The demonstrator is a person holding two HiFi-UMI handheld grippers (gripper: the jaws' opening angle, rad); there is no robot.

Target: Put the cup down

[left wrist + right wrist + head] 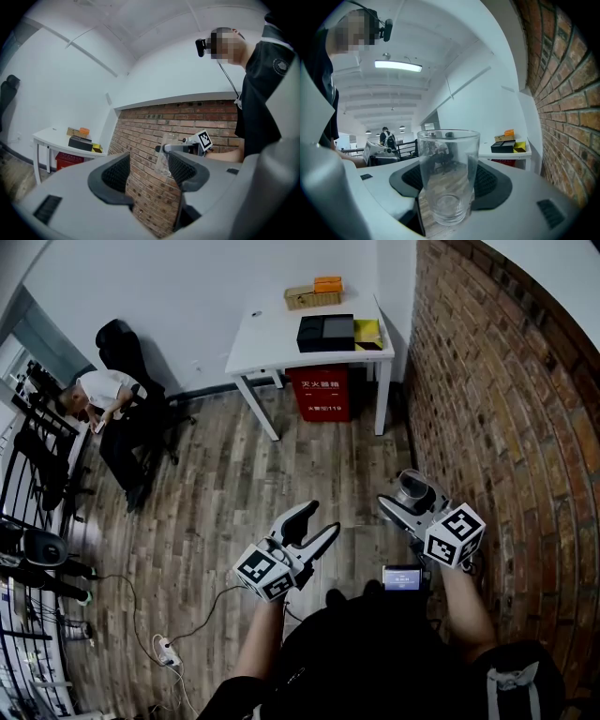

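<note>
A clear, empty glass cup [447,164] stands upright between the dark pads of my right gripper [449,183], which is shut on it. In the head view the cup [413,489] is held in the air in the right gripper [401,500], low at the right, close to the brick wall. The left gripper [322,518] hangs to its left over the wooden floor, open and empty. From the left gripper view, its own jaws [147,171] stand apart, and the cup [165,159] shows beyond them against the bricks.
A white table [281,334] stands far ahead with a black box [325,332], a yellow item [367,331] and a basket [314,296]; a red box [323,392] sits under it. A brick wall [506,427] runs along the right. A seated person [108,395] is at the left. Cables and a power strip [167,650] lie on the floor.
</note>
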